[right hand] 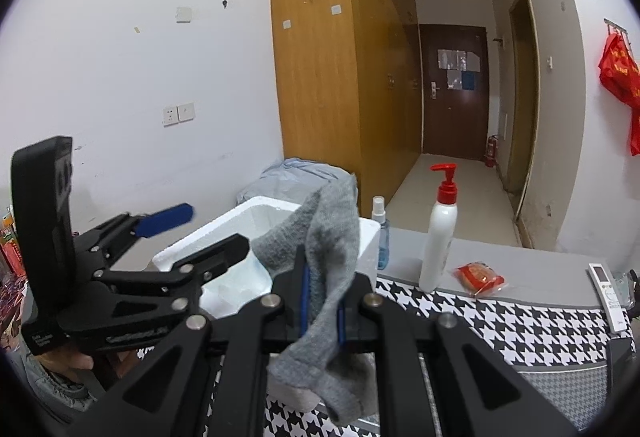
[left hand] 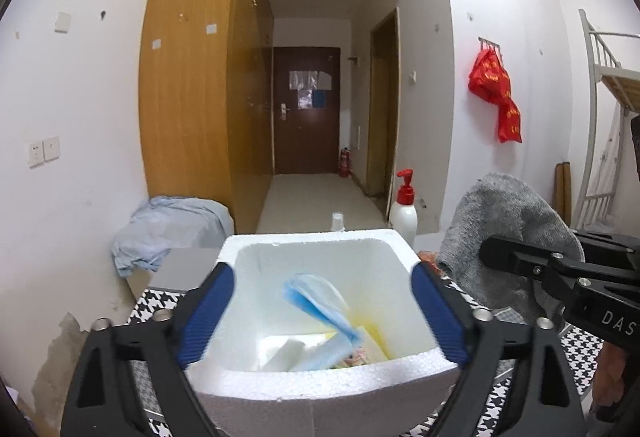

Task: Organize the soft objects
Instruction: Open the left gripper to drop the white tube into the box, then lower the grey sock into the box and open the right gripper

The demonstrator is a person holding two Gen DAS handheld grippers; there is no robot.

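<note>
Sock [right hand: 328, 257] — grey, its long axis roughly upright — hangs pinched between the pads of the right gripper [right hand: 322, 307], top flopped toward the white foam box [left hand: 320, 377], toe end drooping below. The left gripper [left hand: 320, 317] stands spread over the box; a blue mask [left hand: 320, 301] lies inside, touching neither pad. Behind stand 1 pump bottle [right hand: 440, 233] and 1 spray bottle [right hand: 380, 229]; a red packet [right hand: 480, 279] lies well apart on the checked cloth [right hand: 520, 321].

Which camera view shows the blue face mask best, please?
The left wrist view shows it best: the blue face mask appears blurred inside the white foam box, between the open fingers of the left gripper. In the right wrist view the grey sock and the box wall hide it.
</note>
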